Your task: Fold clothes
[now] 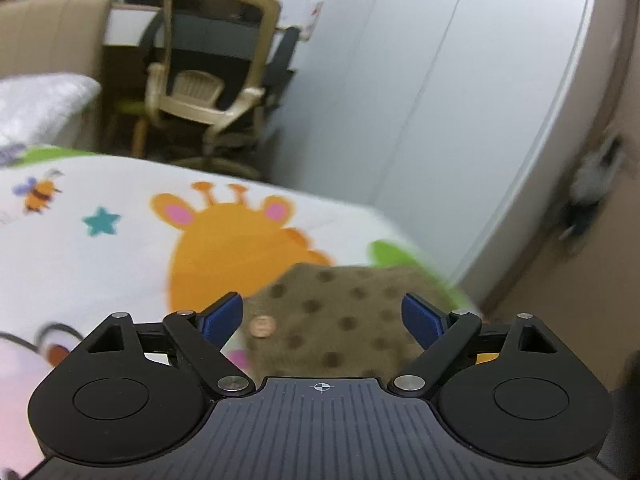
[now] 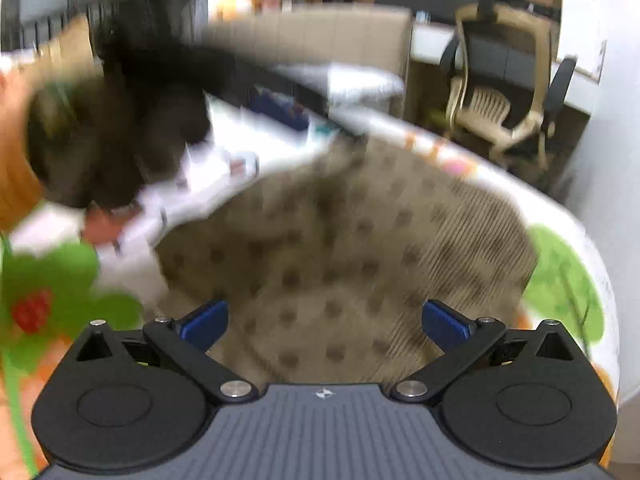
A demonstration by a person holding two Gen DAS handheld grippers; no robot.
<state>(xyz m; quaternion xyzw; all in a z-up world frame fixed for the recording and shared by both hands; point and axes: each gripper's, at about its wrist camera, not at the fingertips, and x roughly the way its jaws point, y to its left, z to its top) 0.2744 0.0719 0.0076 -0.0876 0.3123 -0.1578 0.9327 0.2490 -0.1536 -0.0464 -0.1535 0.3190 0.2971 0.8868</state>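
A brown garment with darker dots (image 1: 340, 316) lies on a white bedspread printed with cartoon animals (image 1: 100, 240). A copper-coloured button (image 1: 263, 326) sits on its near left part. My left gripper (image 1: 322, 318) is open just above the garment, its blue pads (image 1: 222, 316) on either side of the cloth with nothing held. In the right wrist view the same garment (image 2: 340, 248) spreads wide and blurred across the bed. My right gripper (image 2: 326, 324) hovers over its near edge, open and holding nothing.
A beige office chair (image 1: 208, 64) stands beyond the bed beside a white wardrobe (image 1: 400, 80). A white pillow (image 1: 36, 104) lies at the far left. In the right wrist view a dark blurred shape (image 2: 132, 120) looms at the left over the bed.
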